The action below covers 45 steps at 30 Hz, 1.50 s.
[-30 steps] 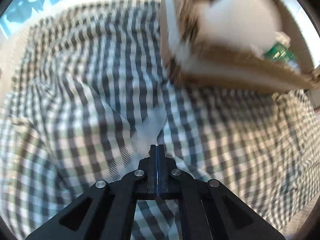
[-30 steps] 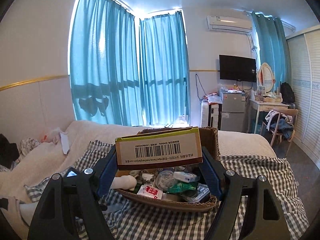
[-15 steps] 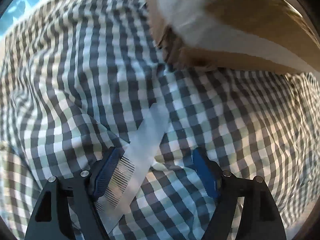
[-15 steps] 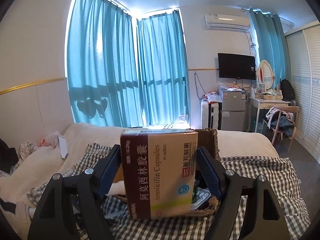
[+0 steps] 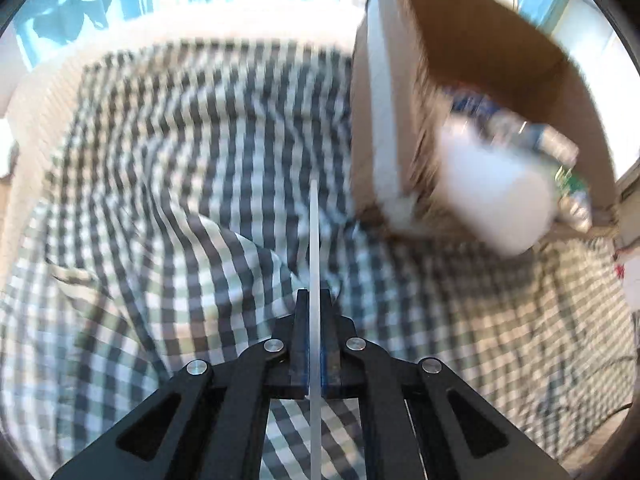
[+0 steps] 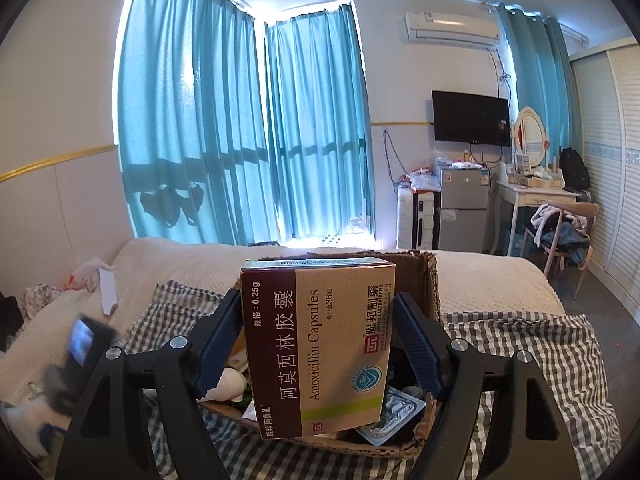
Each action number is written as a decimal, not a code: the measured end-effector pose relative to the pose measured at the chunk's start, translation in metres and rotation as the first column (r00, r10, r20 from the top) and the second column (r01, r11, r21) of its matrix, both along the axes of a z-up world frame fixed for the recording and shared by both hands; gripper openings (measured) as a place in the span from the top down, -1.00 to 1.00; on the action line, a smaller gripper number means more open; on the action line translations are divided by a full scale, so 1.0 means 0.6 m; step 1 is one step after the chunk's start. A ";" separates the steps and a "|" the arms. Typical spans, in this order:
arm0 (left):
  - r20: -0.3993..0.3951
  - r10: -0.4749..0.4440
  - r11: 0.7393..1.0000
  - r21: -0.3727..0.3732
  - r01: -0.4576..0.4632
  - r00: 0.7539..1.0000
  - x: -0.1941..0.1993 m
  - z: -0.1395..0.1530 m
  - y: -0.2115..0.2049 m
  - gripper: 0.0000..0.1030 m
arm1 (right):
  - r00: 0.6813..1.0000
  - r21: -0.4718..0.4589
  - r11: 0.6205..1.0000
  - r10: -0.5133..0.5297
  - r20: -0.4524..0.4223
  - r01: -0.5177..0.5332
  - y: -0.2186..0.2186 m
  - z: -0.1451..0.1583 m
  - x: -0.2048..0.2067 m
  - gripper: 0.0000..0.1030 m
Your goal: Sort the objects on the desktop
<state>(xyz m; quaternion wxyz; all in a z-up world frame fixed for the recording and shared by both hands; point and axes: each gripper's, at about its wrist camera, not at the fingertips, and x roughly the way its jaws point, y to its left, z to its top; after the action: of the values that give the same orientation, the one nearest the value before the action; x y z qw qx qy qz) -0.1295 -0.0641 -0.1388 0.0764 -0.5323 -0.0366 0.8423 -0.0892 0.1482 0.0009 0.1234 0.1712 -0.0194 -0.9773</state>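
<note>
My left gripper (image 5: 315, 300) is shut on a thin clear plastic comb (image 5: 314, 236), seen edge-on, held above the checked cloth (image 5: 168, 184). The cardboard box (image 5: 400, 92) is ahead to the right, with a white bottle (image 5: 496, 192) and other items in it, blurred. My right gripper (image 6: 318, 332) is shut on a tan and maroon Amoxicillin capsule box (image 6: 320, 344), held upright above the same cardboard box (image 6: 434, 280), which holds several small packets.
The checked cloth (image 6: 520, 344) covers a cream bed (image 6: 480, 280). The other gripper's body (image 6: 80, 356) shows blurred at the left. Curtains, a TV, a fridge and a dresser stand beyond the bed.
The left gripper opened over the comb on the cloth, then shut on it and lifted it. The right gripper turned the capsule box from flat to upright.
</note>
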 end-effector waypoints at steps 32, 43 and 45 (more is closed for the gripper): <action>-0.350 -0.031 0.983 0.160 0.092 0.936 -0.115 0.153 0.146 0.04 | 0.993 0.008 0.996 -0.086 0.080 0.086 0.057 -0.061 -0.108 -0.70; -0.540 0.021 0.992 0.117 0.051 0.841 0.017 0.269 0.121 -1.00 | 0.989 0.007 0.990 -0.144 -0.017 0.144 0.060 0.027 0.013 -0.99; -0.566 0.029 0.994 0.103 0.036 0.824 0.043 0.286 0.119 -1.00 | 0.989 0.016 0.989 -0.148 -0.030 0.149 0.059 0.036 0.039 -0.99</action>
<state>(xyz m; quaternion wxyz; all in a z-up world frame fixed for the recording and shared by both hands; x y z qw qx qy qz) -0.1037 0.0070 0.0330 0.1145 -0.2536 -0.0574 0.9588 -0.0659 0.1837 0.0222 0.0490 0.1563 -0.0214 -0.9863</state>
